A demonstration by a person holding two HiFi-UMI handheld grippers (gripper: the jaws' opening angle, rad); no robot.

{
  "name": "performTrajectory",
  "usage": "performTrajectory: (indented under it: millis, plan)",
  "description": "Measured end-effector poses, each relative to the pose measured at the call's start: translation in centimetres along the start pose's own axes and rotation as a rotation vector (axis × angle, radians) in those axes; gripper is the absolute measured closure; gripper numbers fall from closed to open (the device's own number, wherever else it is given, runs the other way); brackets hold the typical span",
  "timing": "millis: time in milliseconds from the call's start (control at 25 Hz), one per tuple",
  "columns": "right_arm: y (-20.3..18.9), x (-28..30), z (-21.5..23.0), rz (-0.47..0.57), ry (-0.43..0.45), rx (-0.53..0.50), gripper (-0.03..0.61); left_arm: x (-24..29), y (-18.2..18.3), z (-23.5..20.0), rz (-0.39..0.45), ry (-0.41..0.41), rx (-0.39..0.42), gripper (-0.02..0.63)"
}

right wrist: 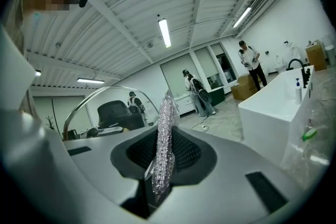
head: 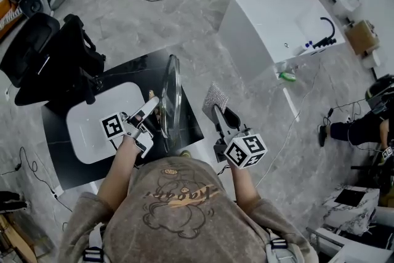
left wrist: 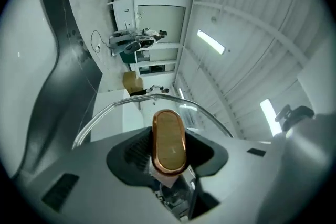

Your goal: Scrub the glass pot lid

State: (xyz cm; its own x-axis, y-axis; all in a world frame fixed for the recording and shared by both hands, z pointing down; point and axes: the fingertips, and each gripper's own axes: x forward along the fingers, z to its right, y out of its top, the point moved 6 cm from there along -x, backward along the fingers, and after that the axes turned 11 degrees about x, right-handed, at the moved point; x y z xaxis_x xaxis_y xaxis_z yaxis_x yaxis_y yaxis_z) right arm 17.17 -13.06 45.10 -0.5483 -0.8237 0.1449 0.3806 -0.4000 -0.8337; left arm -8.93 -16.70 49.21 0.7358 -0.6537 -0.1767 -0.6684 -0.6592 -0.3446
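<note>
Bright ceiling strip lights (right wrist: 164,32); fisheye edges dark.

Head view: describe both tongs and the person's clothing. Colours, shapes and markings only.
The left tongs and the right tongs are alike: a white and black body that tapers forward, and a cube of black-and-white square markers. No cables show. The person wears a taupe sweatshirt with a line-drawn cartoon print; its sleeves leave the forearms bare.

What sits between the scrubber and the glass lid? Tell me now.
Nothing: in the head view an open gap separates the silver scrubber, clamped in the right gripper, from the upright glass lid; they do not touch.
</note>
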Motion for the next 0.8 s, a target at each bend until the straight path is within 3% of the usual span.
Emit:
performTrajectory:
  millis: [280, 640, 800]
  plan:
    - [-0.2, 1.6, -4.3, -0.042, 0.146, -0.032, 0.495, 0.8, -0.1, 0.6, 0.007, -0.065, -0.042, 0.434]
    - [2.3, 1.9, -10.0, -0.024, 0.336, -0.062, 0.495, 1.6, -1.2, 0.0, -0.055, -0.061, -0.051, 0.434]
    - [3.1, 1.9, -10.5, -0.011, 0.339, -0.057, 0.492, 1.9, -1.7, -0.5, -0.064, -0.053, -0.069, 0.434]
